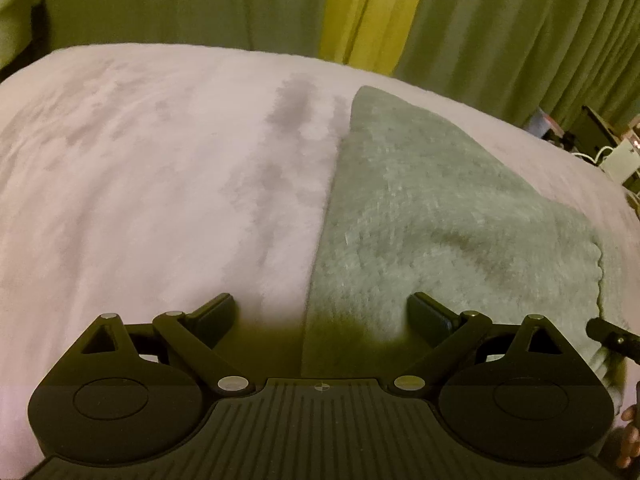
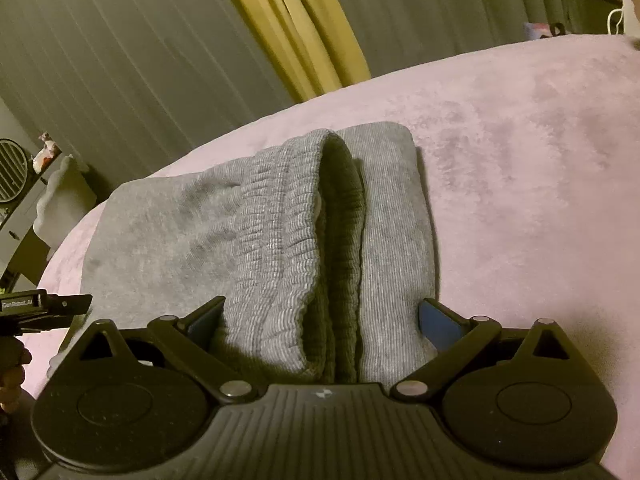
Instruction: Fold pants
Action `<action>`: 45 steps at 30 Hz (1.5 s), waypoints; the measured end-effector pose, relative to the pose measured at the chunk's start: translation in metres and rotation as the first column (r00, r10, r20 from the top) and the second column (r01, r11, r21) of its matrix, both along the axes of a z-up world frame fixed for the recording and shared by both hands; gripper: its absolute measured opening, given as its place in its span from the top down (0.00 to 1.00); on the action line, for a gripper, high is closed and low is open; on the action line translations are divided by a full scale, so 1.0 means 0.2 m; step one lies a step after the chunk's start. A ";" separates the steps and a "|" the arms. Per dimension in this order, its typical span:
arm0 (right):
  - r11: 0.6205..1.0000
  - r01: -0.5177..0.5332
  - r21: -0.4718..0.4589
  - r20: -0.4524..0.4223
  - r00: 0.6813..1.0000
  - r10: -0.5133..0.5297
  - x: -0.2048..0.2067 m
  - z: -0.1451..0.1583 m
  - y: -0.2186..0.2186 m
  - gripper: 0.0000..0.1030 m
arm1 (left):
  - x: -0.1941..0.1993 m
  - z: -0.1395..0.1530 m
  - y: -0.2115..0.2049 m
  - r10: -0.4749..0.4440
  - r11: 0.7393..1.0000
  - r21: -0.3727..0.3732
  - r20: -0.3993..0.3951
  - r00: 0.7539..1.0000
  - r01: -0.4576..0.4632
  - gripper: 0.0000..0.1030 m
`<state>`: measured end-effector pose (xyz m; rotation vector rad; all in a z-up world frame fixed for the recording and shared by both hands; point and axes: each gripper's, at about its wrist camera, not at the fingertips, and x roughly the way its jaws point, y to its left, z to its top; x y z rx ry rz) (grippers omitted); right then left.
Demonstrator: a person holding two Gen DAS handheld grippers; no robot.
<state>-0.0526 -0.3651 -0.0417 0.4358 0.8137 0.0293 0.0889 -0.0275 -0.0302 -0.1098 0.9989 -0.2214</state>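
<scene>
Grey pants [image 1: 432, 216] lie folded on a pale pink bed cover [image 1: 140, 168]. In the left wrist view their straight left edge runs up the middle. My left gripper [image 1: 322, 312] is open, just above that edge, with one finger over the cover and the other over the pants. In the right wrist view the ribbed elastic waistband [image 2: 288, 232] lies doubled over the pants [image 2: 168, 232]. My right gripper [image 2: 322, 320] is open with its fingers on either side of the waistband end. The right gripper's tip shows at the left wrist view's right edge [image 1: 612, 336].
Green curtains [image 1: 520, 32] with a yellow strip [image 1: 372, 12] hang behind the bed. Boxes and cables [image 1: 612, 152] sit past the bed's far right corner. A fan and small items [image 2: 16, 176] stand at the left of the right wrist view.
</scene>
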 end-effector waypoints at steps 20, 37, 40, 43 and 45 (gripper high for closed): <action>0.995 -0.015 0.099 -0.057 0.998 0.021 0.03 0.05 -0.10 0.04 | 0.08 0.00 -0.01 -0.161 0.972 -0.176 -0.013 0.987 0.156 0.05; 0.980 -0.129 0.150 -0.086 0.986 0.143 0.14 0.03 -0.20 0.04 | 0.19 -0.13 -0.03 -0.242 0.949 -0.230 -0.087 0.966 0.217 0.01; 0.979 -0.116 0.165 -0.087 0.987 0.132 0.12 0.02 -0.21 0.04 | 0.19 -0.13 -0.03 -0.248 0.946 -0.235 -0.085 0.965 0.223 0.01; 0.979 -0.112 0.170 -0.084 0.988 0.127 0.10 0.01 -0.22 0.04 | 0.21 -0.15 -0.02 -0.247 0.944 -0.249 -0.090 0.965 0.218 0.00; 0.979 -0.119 0.166 -0.082 0.988 0.134 0.09 0.01 -0.23 0.04 | 0.22 -0.15 -0.02 -0.254 0.941 -0.253 -0.094 0.963 0.224 0.00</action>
